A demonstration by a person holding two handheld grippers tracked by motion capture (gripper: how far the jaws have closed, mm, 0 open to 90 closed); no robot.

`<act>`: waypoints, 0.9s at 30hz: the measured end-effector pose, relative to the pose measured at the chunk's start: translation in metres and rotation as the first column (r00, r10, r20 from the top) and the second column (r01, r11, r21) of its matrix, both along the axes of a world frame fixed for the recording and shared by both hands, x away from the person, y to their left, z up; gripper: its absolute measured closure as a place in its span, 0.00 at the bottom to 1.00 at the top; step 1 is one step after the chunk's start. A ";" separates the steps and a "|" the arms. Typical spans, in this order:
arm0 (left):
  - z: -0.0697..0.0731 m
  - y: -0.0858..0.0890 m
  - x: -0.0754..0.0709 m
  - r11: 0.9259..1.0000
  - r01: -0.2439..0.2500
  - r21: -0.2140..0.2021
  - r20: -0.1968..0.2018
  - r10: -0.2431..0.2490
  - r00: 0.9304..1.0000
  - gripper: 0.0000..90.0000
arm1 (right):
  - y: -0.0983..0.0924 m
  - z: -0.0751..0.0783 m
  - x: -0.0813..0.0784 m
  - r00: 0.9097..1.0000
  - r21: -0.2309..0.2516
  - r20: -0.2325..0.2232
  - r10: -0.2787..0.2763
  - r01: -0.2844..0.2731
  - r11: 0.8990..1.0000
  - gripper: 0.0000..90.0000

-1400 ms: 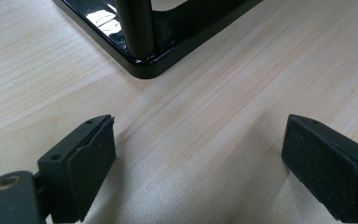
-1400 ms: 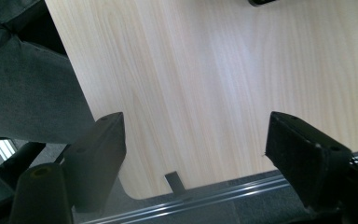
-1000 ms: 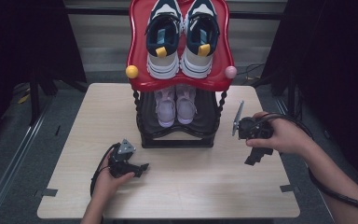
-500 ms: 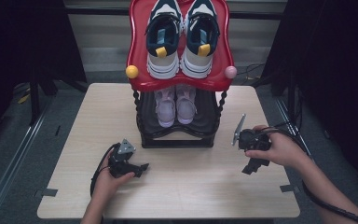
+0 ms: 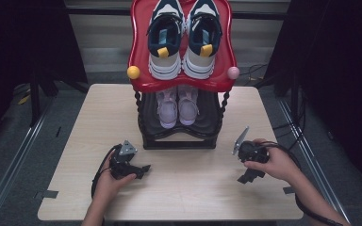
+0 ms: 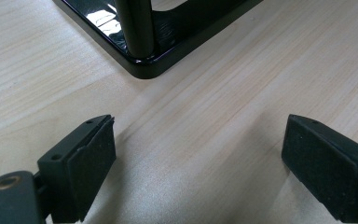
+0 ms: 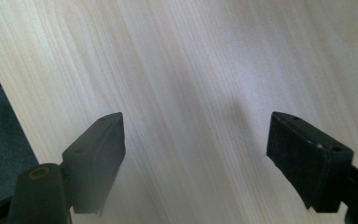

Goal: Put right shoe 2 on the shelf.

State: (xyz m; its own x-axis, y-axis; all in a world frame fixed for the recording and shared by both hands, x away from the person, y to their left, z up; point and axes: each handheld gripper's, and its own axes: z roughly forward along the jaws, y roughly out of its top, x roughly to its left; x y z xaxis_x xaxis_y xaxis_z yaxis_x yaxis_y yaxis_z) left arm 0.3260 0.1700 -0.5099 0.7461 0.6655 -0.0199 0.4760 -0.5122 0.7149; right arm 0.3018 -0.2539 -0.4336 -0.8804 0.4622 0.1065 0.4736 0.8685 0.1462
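A two-tier shoe rack point(image 5: 179, 139) stands at the back middle of the wooden table point(image 5: 179, 193). Its red top shelf point(image 5: 139, 52) carries a pair of navy and white sneakers point(image 5: 183, 35). On the black lower shelf sits a pair of pale pink shoes point(image 5: 177, 106). My left gripper point(image 5: 139, 169) rests low on the table at the front left, open, with nothing between its pads point(image 6: 91, 163); the rack's black base corner point(image 6: 144, 65) lies just ahead. My right gripper point(image 5: 250, 175) is at the front right, open over bare wood point(image 7: 191, 93).
A yellow knob point(image 5: 133, 72) and a pink knob point(image 5: 233, 72) stick out at the red shelf's front corners. Cables trail from both grippers toward the table's front edge. Grey floor and a metal rail point(image 5: 19, 150) lie left of the table.
My right hand and gripper have come down and toward the front edge of the table. The left gripper has stayed where it was.
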 end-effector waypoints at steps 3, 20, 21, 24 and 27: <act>0.000 0.000 0.000 1.000 0.000 0.000 0.000 0.000 1.000 0.10 | 0.000 -0.008 -0.002 1.000 0.020 0.000 -0.006 0.006 1.000 0.21; 0.000 0.000 0.000 1.000 0.000 0.000 0.000 0.000 1.000 0.10 | -0.012 -0.036 -0.007 0.993 0.149 0.059 -0.103 0.094 0.984 0.20; 0.000 0.000 0.000 1.000 0.000 0.000 0.000 0.000 1.000 0.10 | -0.012 -0.036 -0.008 0.990 0.160 0.057 -0.125 0.115 0.980 0.19; 0.000 0.000 0.000 1.000 0.001 0.000 0.000 -0.001 1.000 0.10 | -0.014 -0.039 -0.009 0.987 0.182 0.078 -0.139 0.123 0.976 0.19; 0.000 0.000 0.000 1.000 0.000 0.000 0.000 0.000 1.000 0.10 | -0.016 -0.043 -0.011 0.985 0.198 0.093 -0.143 0.123 0.973 0.19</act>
